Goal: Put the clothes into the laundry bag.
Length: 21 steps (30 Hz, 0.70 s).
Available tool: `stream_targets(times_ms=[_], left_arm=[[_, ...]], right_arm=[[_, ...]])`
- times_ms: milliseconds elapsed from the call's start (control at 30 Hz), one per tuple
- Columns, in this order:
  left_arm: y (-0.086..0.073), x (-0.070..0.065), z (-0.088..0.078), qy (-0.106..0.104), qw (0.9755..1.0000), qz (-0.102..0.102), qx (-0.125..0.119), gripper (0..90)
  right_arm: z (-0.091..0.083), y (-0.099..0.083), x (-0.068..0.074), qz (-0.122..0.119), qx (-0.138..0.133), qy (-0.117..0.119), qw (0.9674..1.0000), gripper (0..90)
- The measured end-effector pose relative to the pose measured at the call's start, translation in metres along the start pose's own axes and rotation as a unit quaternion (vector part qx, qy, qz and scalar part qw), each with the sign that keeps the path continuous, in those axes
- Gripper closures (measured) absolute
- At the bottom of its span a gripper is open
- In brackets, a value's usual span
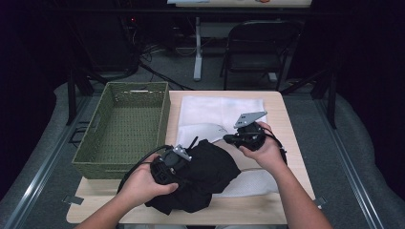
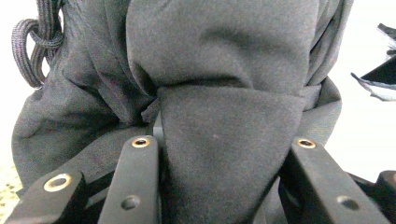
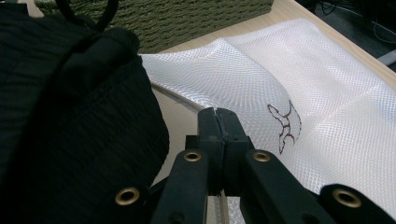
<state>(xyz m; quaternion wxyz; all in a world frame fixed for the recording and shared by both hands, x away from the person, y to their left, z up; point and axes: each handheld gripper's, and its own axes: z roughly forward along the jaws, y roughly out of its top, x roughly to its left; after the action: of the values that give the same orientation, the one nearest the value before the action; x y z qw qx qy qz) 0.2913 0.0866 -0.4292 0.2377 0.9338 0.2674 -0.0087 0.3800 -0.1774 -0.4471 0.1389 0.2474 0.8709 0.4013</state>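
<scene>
From the high view, the black garment lies bunched at the surface's near edge beside the green basket, likely its destination.

In the left gripper view, the left gripper has its fingers part-closed, pinching a fold for lifting.

In the right gripper view, the right gripper rests closed and empty over the white mesh bag, staying clear.

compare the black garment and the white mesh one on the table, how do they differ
The black garment is bunched in a heap, and the left claw is clamped on a fold of it. The white mesh garment lies spread flat, and no claw holds it. The white one has a small outlined emblem; the black one looks plain. Both are cloth on the wooden table.
</scene>
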Motion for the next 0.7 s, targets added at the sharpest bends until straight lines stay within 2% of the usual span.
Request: stream_targets(times_ms=[333, 700], left_arm=[[0.007, -0.009, 0.012, -0.008, 0.9997, 0.020, 0.007, 62.1], [0.014, -0.013, 0.026, -0.015, 0.9995, 0.026, 0.010, 62.1]], right_arm=[[0.003, 0.003, 0.002, -0.003, -0.002, 0.002, 1.0000, 90.0], [0.003, 0.004, 0.003, -0.003, -0.005, 0.001, 1.0000, 90.0]])
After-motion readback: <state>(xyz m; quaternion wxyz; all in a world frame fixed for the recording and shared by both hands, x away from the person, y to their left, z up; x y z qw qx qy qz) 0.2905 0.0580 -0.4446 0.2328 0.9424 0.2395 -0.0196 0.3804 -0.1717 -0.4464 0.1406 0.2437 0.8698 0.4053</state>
